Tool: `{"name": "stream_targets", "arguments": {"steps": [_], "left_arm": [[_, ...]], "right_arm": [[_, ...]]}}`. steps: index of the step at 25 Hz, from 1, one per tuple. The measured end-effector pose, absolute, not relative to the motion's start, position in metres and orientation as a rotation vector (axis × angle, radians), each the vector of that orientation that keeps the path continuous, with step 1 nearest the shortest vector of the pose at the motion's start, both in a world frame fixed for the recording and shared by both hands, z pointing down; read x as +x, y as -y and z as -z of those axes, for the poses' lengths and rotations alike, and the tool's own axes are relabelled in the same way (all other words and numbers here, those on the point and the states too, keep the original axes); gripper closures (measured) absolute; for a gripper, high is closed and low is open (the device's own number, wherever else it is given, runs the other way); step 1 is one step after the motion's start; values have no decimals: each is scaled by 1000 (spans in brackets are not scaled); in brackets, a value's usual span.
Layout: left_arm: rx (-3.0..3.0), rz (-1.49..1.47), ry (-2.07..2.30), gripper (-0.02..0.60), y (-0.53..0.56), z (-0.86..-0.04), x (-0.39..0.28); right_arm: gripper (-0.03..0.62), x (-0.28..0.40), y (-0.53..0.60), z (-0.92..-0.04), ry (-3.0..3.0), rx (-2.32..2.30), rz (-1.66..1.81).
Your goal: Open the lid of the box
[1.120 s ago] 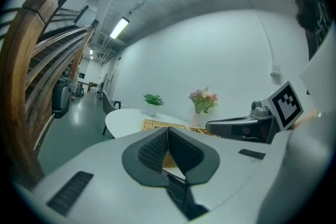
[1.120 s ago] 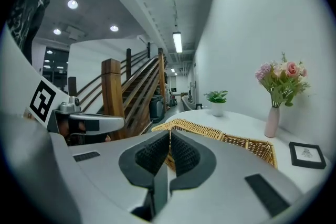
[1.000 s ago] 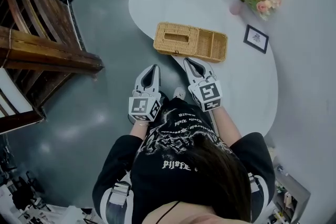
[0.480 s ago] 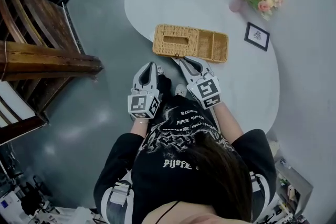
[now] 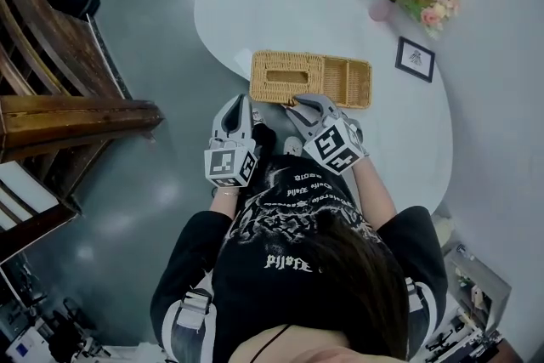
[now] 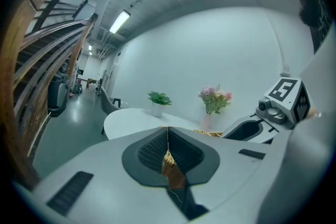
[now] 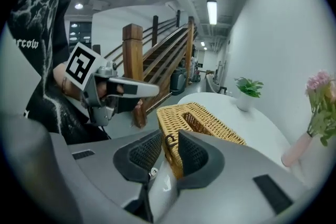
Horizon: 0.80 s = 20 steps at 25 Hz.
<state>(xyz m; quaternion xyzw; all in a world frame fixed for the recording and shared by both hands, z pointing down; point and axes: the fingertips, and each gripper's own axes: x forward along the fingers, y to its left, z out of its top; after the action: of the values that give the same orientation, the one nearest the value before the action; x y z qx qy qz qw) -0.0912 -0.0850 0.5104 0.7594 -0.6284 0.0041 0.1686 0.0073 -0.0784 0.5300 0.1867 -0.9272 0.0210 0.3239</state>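
Reaching forward since a second ago, the right gripper now has its tips at the near long side of the wicker box, and its jaws are opening. The left gripper has barely shifted. It sits just off the table's near edge, beside the box's near left corner.

The box lies along that near edge, with its slotted lid flat on the left half.

Only the right gripper view shows a small dark loop at the top of the box's near side. The loop stands between the two spread pads of the right gripper, and neither pad presses on it. From the head view the loop is hidden under the gripper.

In the left gripper view, the left gripper's jaws meet at their tips. A sliver of woven brown shows in the slit behind them, though I cannot tell whether it is touched. That view also shows the right gripper alongside.
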Motion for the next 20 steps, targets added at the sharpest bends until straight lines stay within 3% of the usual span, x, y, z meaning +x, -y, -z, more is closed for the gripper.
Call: {"name": "stream_targets", "arguments": {"steps": [9,10,12,20], "left_arm": [[2209,-41,1720,558,111,-513,-102],[2216,-44,1712,558,114,-513,-102],[2227,-50,1703,558,120,-513,-103],[2244,-68,1688,558,130,-515,-107]], "right_arm": [[477,3,84,-544,2321,420,-31],[483,3,85,-544,2310,412,-27],[557,2,86,-544,2288,380,-14],[560,2,89,-545,2236,302,-10]]}}
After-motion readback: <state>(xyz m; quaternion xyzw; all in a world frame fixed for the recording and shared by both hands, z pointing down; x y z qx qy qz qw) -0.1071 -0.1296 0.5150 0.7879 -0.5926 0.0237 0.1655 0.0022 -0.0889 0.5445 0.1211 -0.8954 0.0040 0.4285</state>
